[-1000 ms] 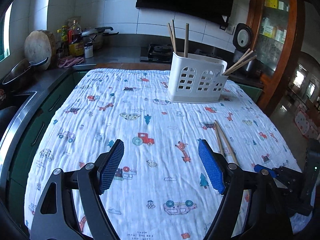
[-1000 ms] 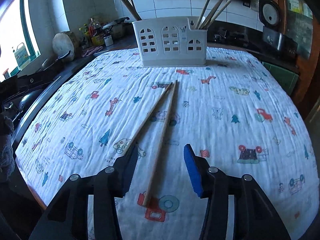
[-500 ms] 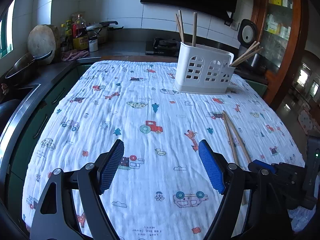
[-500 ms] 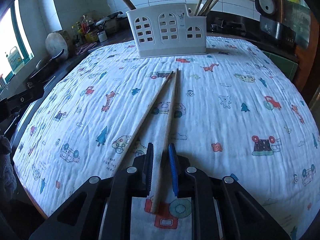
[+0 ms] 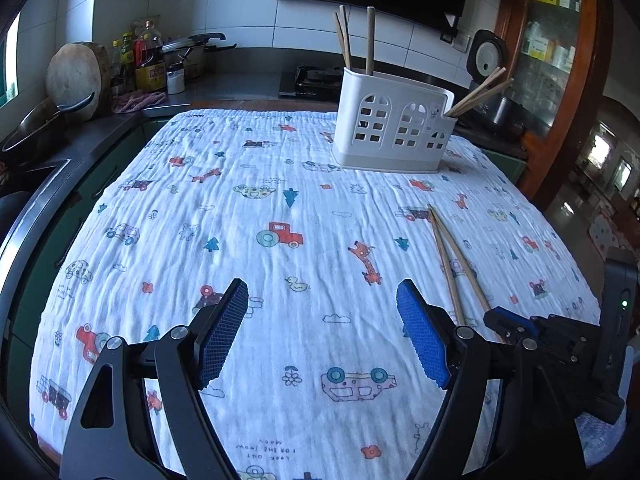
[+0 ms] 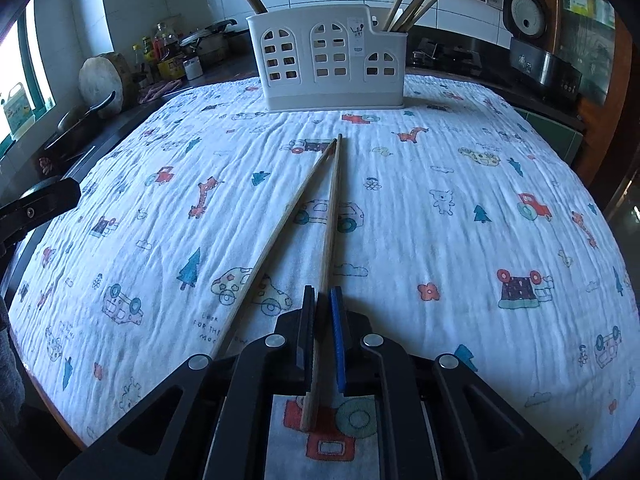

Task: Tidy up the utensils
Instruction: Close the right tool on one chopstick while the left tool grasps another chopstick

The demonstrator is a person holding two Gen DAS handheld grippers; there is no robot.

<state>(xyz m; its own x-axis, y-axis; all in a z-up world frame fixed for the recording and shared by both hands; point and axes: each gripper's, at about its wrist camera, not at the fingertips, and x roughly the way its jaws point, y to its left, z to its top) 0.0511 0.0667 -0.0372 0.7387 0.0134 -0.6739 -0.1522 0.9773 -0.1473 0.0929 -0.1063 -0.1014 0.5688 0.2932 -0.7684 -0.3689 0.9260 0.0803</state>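
Two wooden chopsticks lie on the patterned tablecloth (image 6: 440, 216). My right gripper (image 6: 323, 308) is shut on the right chopstick (image 6: 331, 216) near its thick end. The left chopstick (image 6: 280, 232) lies loose beside it, their far tips almost touching. The white utensil holder (image 6: 328, 64) stands at the far side with several chopsticks upright in it. My left gripper (image 5: 322, 328) is open and empty above the cloth, left of the chopstick pair (image 5: 452, 256). The right gripper's tip (image 5: 504, 318) shows at that view's right edge. The holder (image 5: 394, 128) stands far right there.
A dark counter runs along the left with a pan (image 5: 44, 120), a round wooden board (image 5: 74, 76) and bottles (image 5: 148, 64). A stove (image 5: 312, 78) and a rice cooker (image 5: 486, 56) stand behind the table. A wooden cabinet (image 5: 560, 48) is at the right.
My right gripper moved forward over the right chopstick and closed on it. My left gripper stayed open and its view shifted a little.
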